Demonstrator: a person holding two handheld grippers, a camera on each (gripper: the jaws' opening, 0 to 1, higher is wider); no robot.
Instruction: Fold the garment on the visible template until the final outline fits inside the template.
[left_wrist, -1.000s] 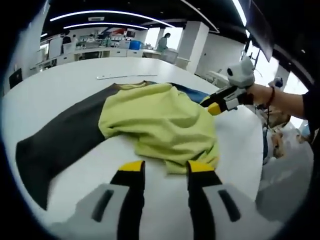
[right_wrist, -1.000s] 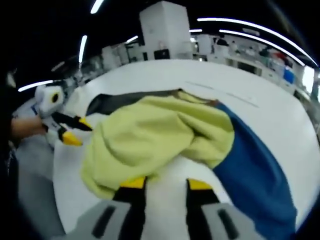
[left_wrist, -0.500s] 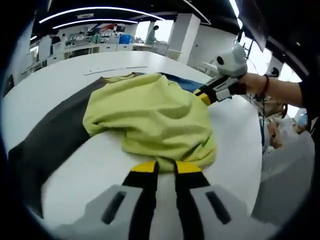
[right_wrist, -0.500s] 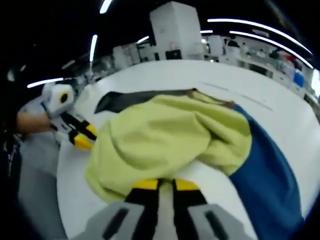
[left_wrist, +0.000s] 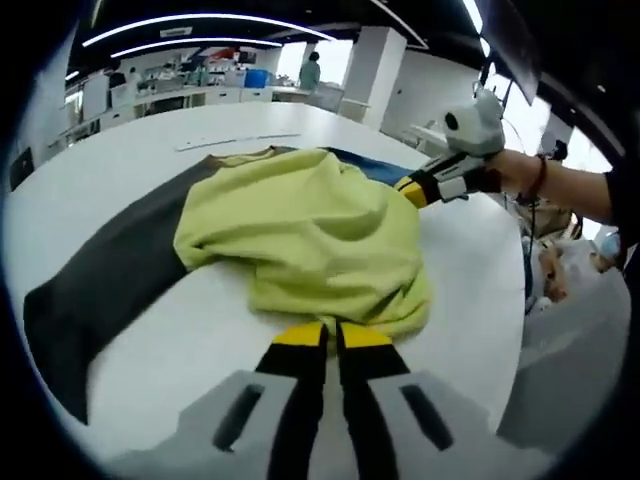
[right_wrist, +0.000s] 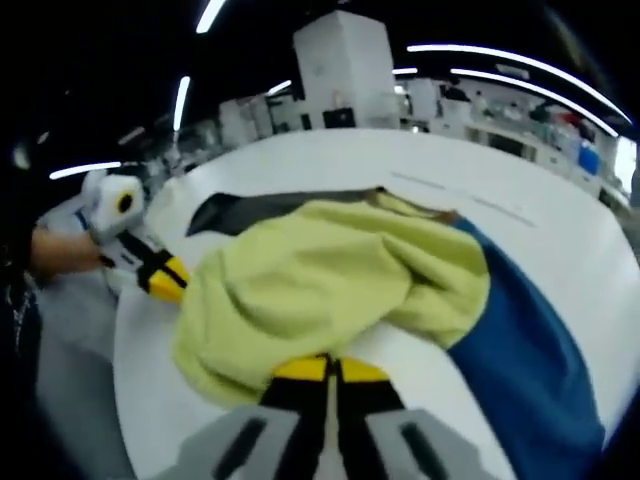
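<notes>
A yellow-green garment (left_wrist: 300, 220) lies bunched on the white round table (left_wrist: 110, 160), with a dark grey sleeve (left_wrist: 100, 280) spread to one side and a blue sleeve (right_wrist: 520, 350) to the other. My left gripper (left_wrist: 330, 335) is shut on the garment's near hem. In the right gripper view the same garment (right_wrist: 320, 280) fills the middle, and my right gripper (right_wrist: 328, 370) is shut on its edge. The right gripper (left_wrist: 412, 190), held by a hand, shows at the garment's far side. The left gripper (right_wrist: 165, 278) shows at the garment's left.
A thin pale strip (left_wrist: 240, 142) lies on the table beyond the garment. The table's edge (left_wrist: 500, 330) curves close on the right. Desks and shelves (left_wrist: 200, 90) stand far behind, with a person among them.
Both grippers have moved in to the garment's hem and their jaws have closed from wide open to shut on the fabric. The garment lies much as before.
</notes>
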